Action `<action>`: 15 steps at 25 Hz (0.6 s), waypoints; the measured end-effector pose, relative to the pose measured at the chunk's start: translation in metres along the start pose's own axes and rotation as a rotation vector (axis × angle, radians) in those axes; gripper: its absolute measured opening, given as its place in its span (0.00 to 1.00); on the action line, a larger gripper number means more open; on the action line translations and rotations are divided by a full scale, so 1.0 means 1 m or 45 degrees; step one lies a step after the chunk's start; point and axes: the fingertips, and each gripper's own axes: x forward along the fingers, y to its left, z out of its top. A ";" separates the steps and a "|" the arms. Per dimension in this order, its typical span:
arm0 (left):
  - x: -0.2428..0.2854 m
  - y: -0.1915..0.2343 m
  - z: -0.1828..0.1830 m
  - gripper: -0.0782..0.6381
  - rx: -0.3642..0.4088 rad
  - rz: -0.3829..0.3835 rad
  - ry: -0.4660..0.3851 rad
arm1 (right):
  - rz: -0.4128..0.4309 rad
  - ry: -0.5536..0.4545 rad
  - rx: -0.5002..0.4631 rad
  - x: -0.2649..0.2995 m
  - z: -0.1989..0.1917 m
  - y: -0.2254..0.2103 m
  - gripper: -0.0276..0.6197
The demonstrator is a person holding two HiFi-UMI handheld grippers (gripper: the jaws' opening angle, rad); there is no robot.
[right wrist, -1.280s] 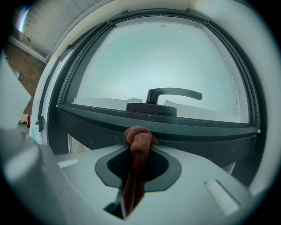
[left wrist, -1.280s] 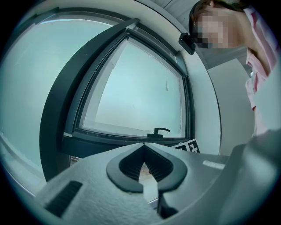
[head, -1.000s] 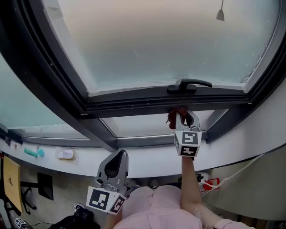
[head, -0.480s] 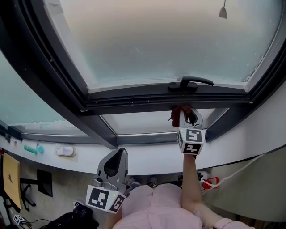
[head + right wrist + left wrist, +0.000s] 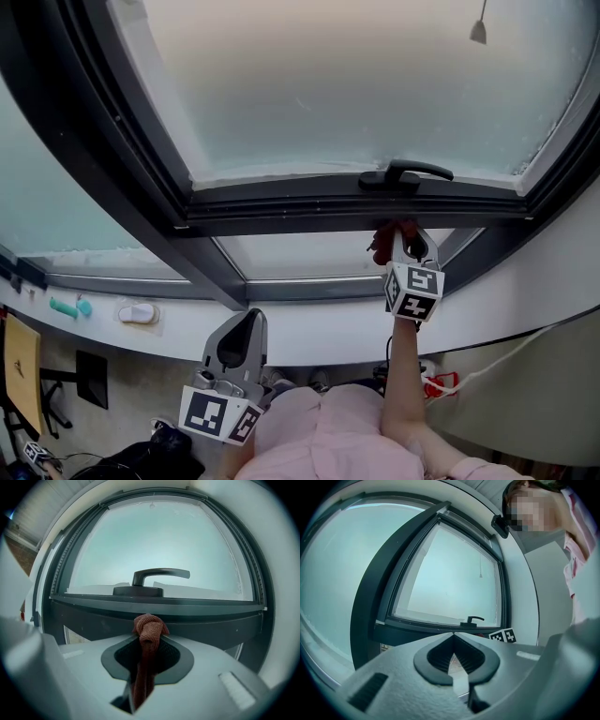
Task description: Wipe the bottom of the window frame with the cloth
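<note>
My right gripper [image 5: 401, 242] is shut on a reddish-brown cloth [image 5: 148, 626], whose bunched end sticks out past the jaw tips [image 5: 384, 238]. The cloth sits against the dark bottom rail of the window frame [image 5: 309, 216], just below the black window handle [image 5: 405, 174]. In the right gripper view the rail [image 5: 159, 611] runs across right behind the cloth, with the handle [image 5: 152, 579] above it. My left gripper [image 5: 234, 349] hangs low near the person's body, well away from the frame, jaws shut with nothing between them [image 5: 452, 654].
A white sill [image 5: 309, 333] curves below the frame. Frosted glass [image 5: 347, 84] fills the sash. A dark mullion [image 5: 122, 187] slants at the left. Small teal and white objects [image 5: 136, 313] lie on the left sill. A white cable [image 5: 506, 352] runs at the right.
My right gripper with the cloth has slid to the right along the bottom rail. The left gripper has stayed where it was.
</note>
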 end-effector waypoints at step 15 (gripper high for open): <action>0.001 -0.009 -0.002 0.10 -0.022 -0.109 0.014 | -0.039 0.034 -0.086 -0.018 0.010 -0.001 0.14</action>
